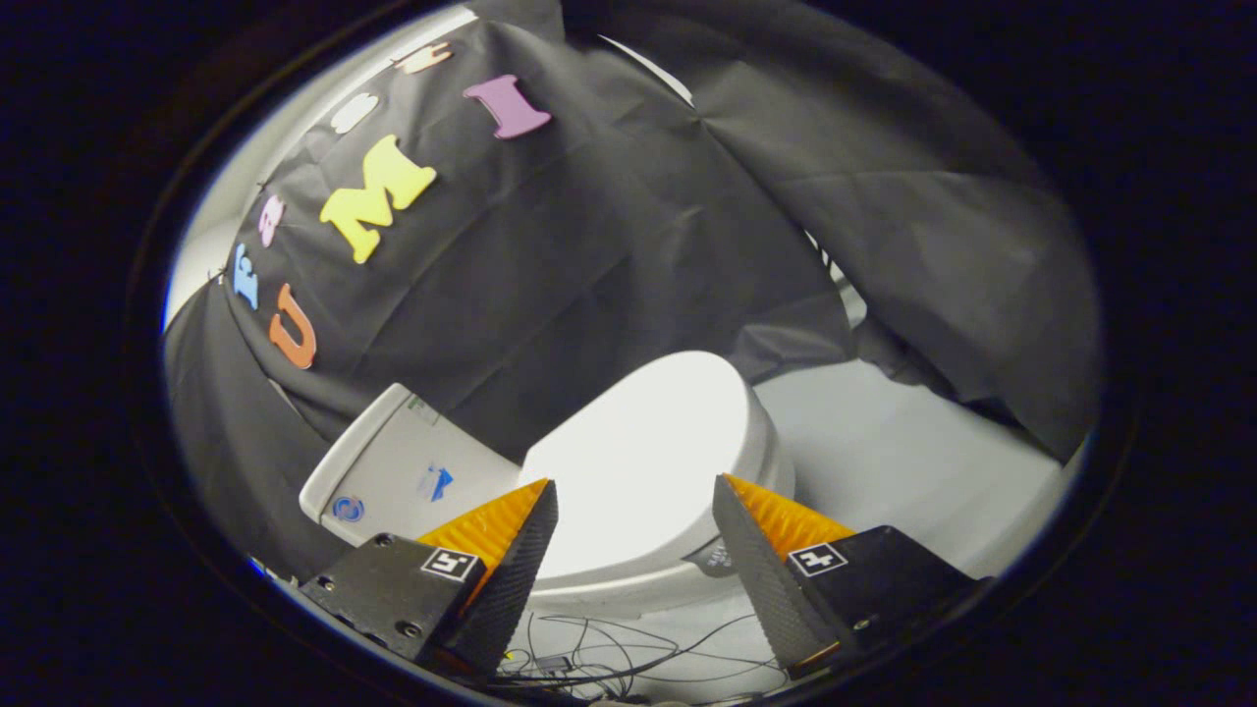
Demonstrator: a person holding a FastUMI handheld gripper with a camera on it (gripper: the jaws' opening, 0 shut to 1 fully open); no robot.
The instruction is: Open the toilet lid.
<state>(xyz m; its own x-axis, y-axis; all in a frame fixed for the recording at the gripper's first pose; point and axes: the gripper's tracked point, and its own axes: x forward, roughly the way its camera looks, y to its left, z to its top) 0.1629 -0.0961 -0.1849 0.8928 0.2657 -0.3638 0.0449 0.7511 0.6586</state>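
Tank [393, 466]: a small round blue emblem low on its face, a blue mark beside it and a faint greenish mark near the top edge; none is sharp enough to read.
Toilet rim [628, 589]: a small dark printed mark on the front, just beside the right finger of the claw [634, 535]; too small to make out.
Claw fingers [516, 574]: each body carries one square black-and-white coded tag, a pattern and no words; the fingers stand apart, with the shut toilet lid [648, 452] seen between them.
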